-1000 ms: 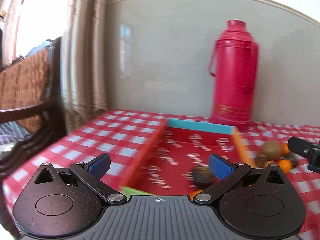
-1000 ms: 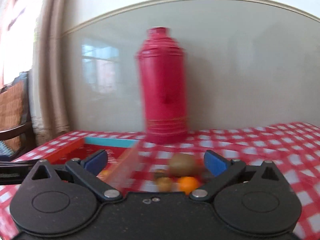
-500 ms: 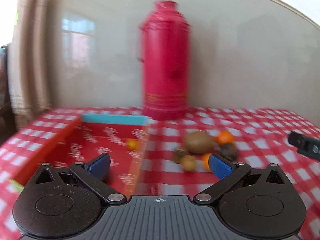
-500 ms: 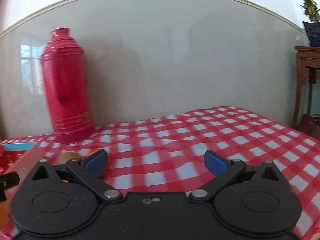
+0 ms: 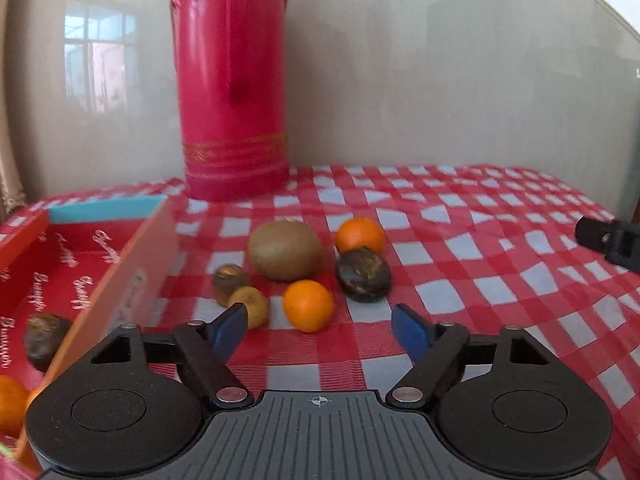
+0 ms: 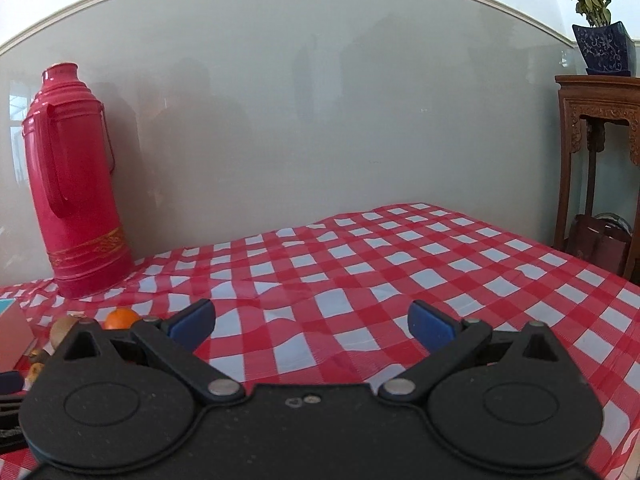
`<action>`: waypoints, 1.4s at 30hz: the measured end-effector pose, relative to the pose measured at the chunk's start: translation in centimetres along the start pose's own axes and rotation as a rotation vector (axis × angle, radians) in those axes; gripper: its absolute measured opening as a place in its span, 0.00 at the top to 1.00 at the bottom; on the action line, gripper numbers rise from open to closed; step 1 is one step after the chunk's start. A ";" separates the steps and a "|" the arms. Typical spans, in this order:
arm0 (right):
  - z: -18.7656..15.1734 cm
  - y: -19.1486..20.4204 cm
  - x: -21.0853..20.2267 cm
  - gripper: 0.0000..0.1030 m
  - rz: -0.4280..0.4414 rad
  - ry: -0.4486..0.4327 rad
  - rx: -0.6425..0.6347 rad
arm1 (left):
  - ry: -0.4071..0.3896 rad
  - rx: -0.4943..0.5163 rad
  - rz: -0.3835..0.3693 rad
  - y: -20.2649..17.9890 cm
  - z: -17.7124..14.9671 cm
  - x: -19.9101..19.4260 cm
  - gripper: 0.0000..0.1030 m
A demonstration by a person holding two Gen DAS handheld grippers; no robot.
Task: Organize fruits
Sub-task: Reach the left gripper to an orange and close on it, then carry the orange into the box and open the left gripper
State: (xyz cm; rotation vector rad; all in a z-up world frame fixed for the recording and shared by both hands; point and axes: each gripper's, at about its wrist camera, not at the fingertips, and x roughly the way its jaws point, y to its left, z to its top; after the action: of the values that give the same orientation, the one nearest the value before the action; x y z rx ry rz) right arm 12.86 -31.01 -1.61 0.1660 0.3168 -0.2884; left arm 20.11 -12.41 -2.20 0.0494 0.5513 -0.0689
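In the left wrist view, loose fruit lies on the checked cloth: a brown kiwi (image 5: 285, 250), a near orange (image 5: 308, 305), a far orange (image 5: 360, 235), a dark fruit (image 5: 363, 275) and two small brownish fruits (image 5: 231, 280) (image 5: 251, 306). A red box (image 5: 60, 264) at the left holds a dark fruit (image 5: 45, 336) and an orange (image 5: 10, 404). My left gripper (image 5: 318, 330) is open and empty, just short of the near orange. My right gripper (image 6: 310, 322) is open and empty over bare cloth; the far orange (image 6: 121, 317) and the kiwi (image 6: 64, 326) show at its left.
A tall red thermos (image 5: 232, 80) stands behind the fruit by the wall, also in the right wrist view (image 6: 74, 176). A wooden stand (image 6: 600, 168) with a potted plant (image 6: 602, 40) is beyond the table's right edge. The right gripper's tip (image 5: 608, 238) shows at far right.
My left gripper swung right from over the box to face the loose fruit and came closer. My right gripper swung right, away from the fruit, toward bare cloth.
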 end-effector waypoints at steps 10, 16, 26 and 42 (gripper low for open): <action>0.0 -1.1 1.2 0.06 -0.007 0.025 0.002 | 0.059 -0.038 0.005 -0.3 0.6 2.4 0.38; 0.1 -1.4 1.3 0.06 -0.007 0.029 -0.011 | 0.076 -0.064 0.030 0.3 0.8 3.4 0.69; 0.1 -0.8 1.2 0.06 0.019 0.061 0.014 | -0.044 -0.026 0.024 0.9 1.1 -1.8 0.69; -0.3 4.6 -0.1 0.06 0.126 0.082 -0.007 | -0.111 -0.091 0.198 11.8 0.5 -8.2 0.69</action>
State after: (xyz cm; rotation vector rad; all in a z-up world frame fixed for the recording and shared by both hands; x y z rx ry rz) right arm 14.07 -26.57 -1.36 0.1905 0.3865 -0.1560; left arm 14.33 -0.24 2.86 0.0112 0.4359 0.1454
